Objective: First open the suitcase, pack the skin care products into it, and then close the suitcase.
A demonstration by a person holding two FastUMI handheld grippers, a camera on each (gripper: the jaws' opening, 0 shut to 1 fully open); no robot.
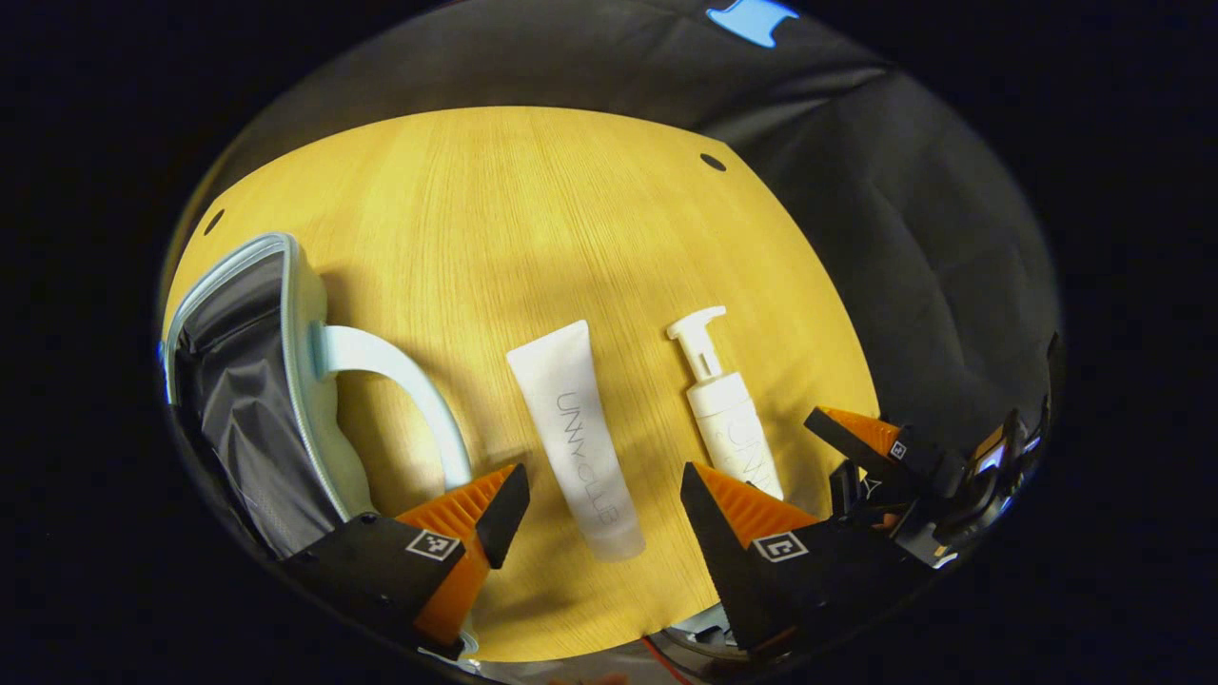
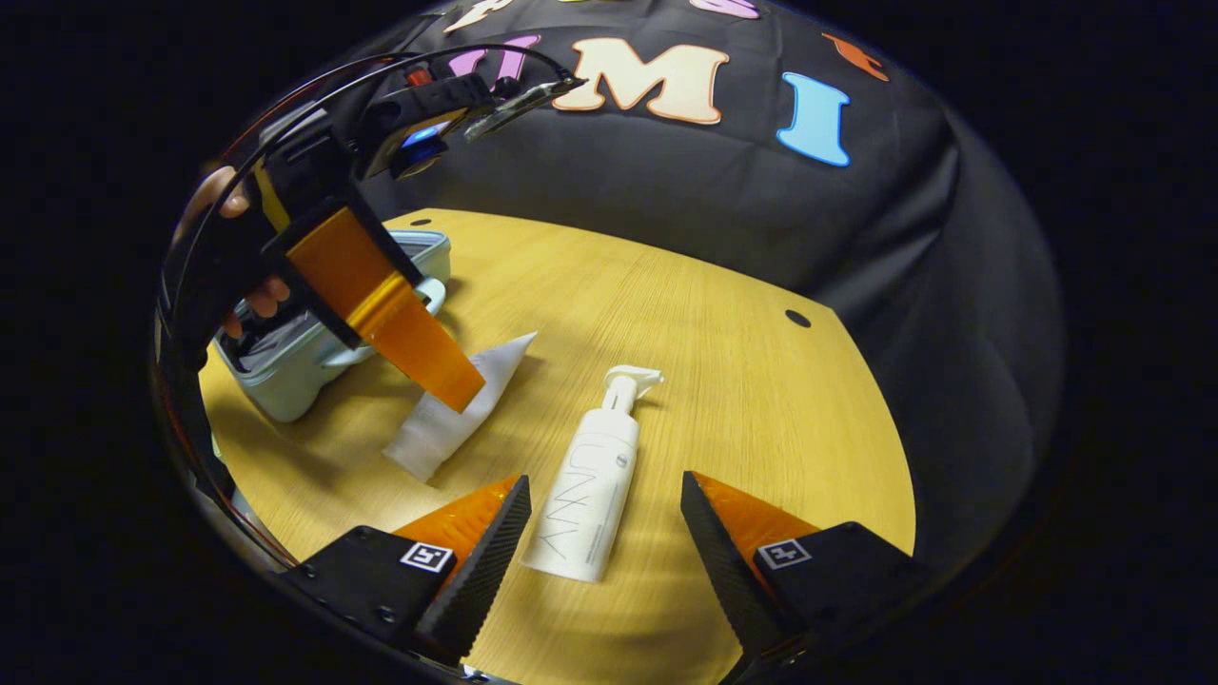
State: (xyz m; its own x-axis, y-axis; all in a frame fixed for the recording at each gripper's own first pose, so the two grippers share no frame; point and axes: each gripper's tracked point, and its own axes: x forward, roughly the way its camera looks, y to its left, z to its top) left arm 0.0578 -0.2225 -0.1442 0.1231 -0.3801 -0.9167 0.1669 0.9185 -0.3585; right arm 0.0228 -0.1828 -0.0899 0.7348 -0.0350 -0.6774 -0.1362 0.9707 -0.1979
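— Right, where do I stand? My left gripper (image 1: 601,509) has its fingers spread wide with nothing between them, poised over the white tube (image 1: 579,440) lying flat on the table (image 1: 533,219). My right gripper (image 2: 603,518) is just as wide open and just as empty, lined up on the pump bottle (image 2: 592,485), which lies on its side.

— And the suitcase?

— Open already, pale blue, off to my left side (image 1: 257,381) with its grey lining showing and the handle arching toward the tube. In the right gripper view it sits beyond the tube (image 2: 324,352), partly behind my other gripper.

— So what worries you?

— Several things. The tube is soft and flat (I judge it will squash rather than resist), so if I close near its crimped end it could fold and slide out. The bottle is round and smooth; pinched off-centre it could roll away across the table, or I might catch the pump head and squirt something out.

— And both hands moving at once?

— That is the other risk. The two products lie near each other, so my grippers could knock together on the way down, or cross paths heading for the suitcase. Its handle also stands near the tube, and a finger could snag on it.
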